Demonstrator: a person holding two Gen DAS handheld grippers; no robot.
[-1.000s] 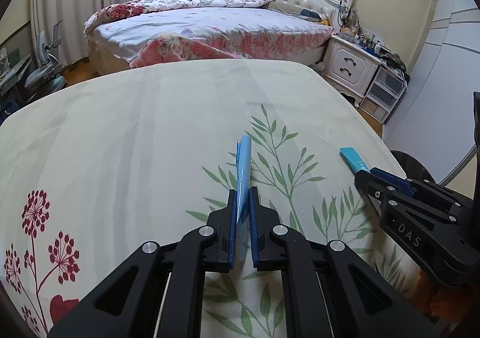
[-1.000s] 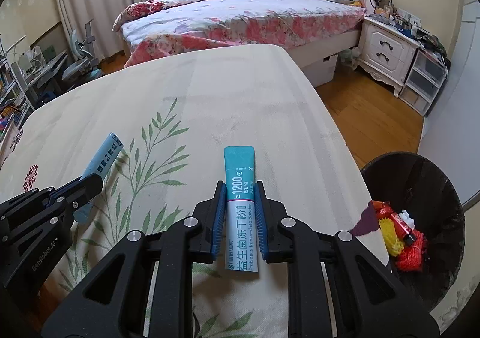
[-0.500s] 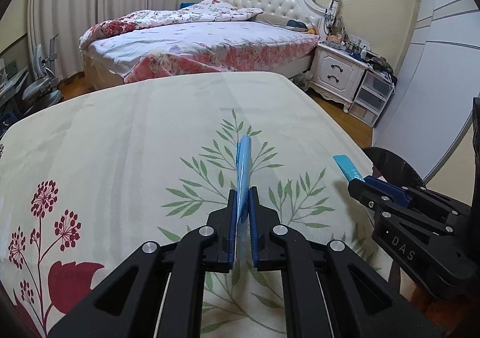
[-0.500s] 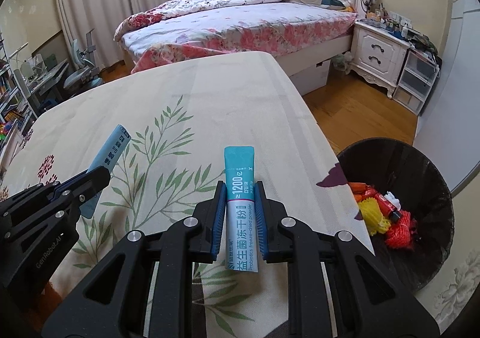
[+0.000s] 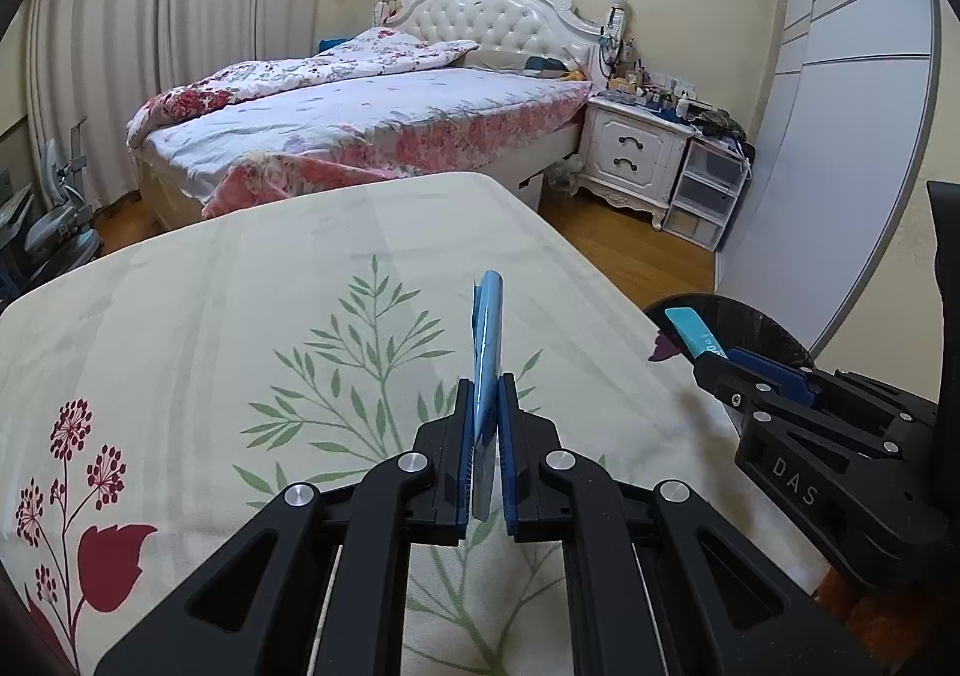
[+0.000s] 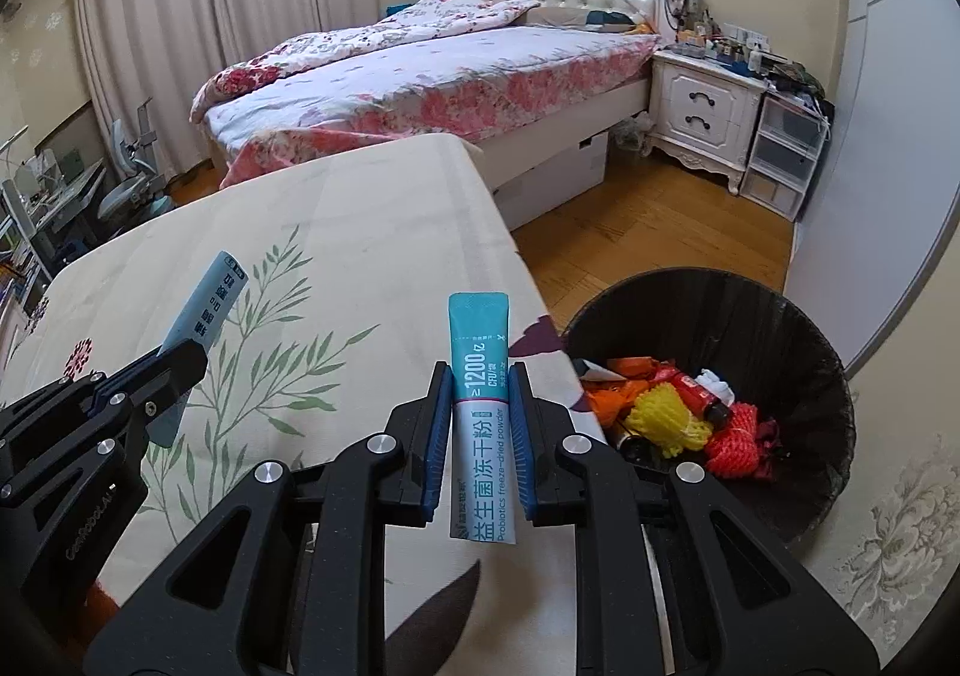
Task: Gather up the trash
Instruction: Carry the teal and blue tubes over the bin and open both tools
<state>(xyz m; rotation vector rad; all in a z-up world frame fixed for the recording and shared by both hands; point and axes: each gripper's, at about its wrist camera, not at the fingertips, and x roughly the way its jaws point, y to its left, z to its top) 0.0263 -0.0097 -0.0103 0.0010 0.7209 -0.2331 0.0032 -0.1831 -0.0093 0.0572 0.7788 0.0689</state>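
Note:
My left gripper [image 5: 485, 397] is shut on a light blue sachet [image 5: 487, 328], held edge-on above the floral tablecloth [image 5: 270, 304]; the sachet also shows in the right wrist view [image 6: 207, 310]. My right gripper [image 6: 480, 382] is shut on a teal probiotics sachet [image 6: 480, 370], held flat above the table's right edge; that sachet shows in the left wrist view [image 5: 696, 334] too. A black trash bin [image 6: 798, 340] stands on the floor right of the table, with orange, yellow and red trash [image 6: 678, 412] inside.
A bed [image 6: 432, 69] with a floral cover stands beyond the table. A white nightstand [image 6: 702, 111] and plastic drawers [image 6: 780, 153] stand at the back right. A wardrobe wall [image 5: 852, 105] is on the right. Wood floor [image 6: 660, 220] lies between table and bed.
Both grippers have risen and drawn back with their sachets still gripped. The trash bin has come more fully into the right wrist view.

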